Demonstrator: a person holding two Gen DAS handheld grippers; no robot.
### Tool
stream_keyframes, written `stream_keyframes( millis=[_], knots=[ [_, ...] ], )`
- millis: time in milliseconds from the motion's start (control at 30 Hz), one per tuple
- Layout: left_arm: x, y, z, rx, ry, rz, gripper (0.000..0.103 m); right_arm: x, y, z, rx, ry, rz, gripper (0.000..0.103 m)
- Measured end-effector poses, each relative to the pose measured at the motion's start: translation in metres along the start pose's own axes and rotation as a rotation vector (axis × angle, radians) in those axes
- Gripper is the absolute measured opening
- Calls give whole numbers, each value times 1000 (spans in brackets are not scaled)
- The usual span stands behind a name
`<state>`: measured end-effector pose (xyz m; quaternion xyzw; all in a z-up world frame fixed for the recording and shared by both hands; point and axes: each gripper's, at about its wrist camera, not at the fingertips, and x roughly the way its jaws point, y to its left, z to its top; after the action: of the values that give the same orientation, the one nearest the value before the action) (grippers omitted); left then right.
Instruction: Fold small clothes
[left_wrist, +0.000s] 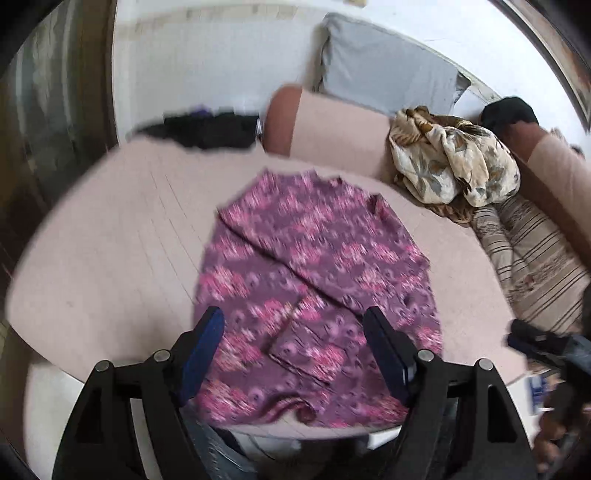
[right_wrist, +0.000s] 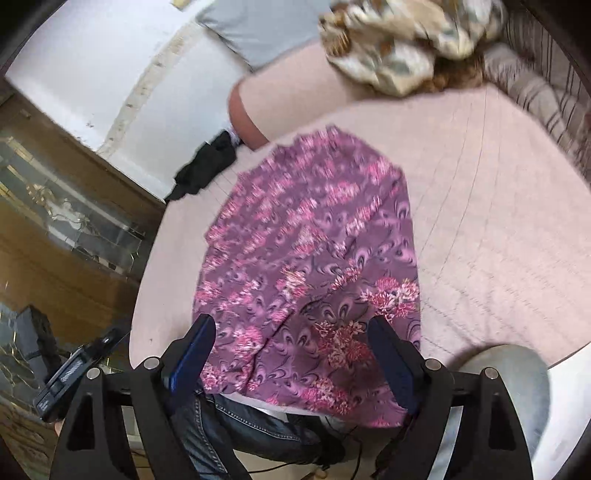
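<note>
A pale pink quilted bed fills most of both views, its far edges smeared by motion blur. On it, near the front edge, lies the purple floral garment, spread flat with one flap folded diagonally across it and its near hem hanging slightly over the edge; the print is blurred, sharper only near the bottom in the right wrist view. Behind it sit a pink bolster and a grey pillow, cut off at the top in the right view. A crumpled beige floral cloth rests on a striped cushion. A dark heap at the far left corner is too blurred to identify. The left gripper and the right gripper hover above the garment's near end, fingers spread wide, released, grasping nothing. No writing is legible.
</note>
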<state>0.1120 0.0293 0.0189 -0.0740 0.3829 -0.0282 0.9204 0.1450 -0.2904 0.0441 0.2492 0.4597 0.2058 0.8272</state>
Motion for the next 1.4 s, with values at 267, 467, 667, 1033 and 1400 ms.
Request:
stream_keyframes(
  millis=[267,467,667,1033,1400],
  knots=[
    [-49,-18,-2,81,-65,41,83,-61,60,-13,-127,-147,-15,93],
    [-65,-21,-4,113,-96,52,83,-66,85,-21,-192,-118,-16,94],
    [-61,-12,1,86,-82,49,84,-58,79,-17,-188,-98,-46,94],
    [9,25,47,1,-1,71,84,-12,37,33,-106,-59,-89,94],
    [156,57,113,-29,123,77,84,80,-7,124,-115,5,-139,94]
  ],
)
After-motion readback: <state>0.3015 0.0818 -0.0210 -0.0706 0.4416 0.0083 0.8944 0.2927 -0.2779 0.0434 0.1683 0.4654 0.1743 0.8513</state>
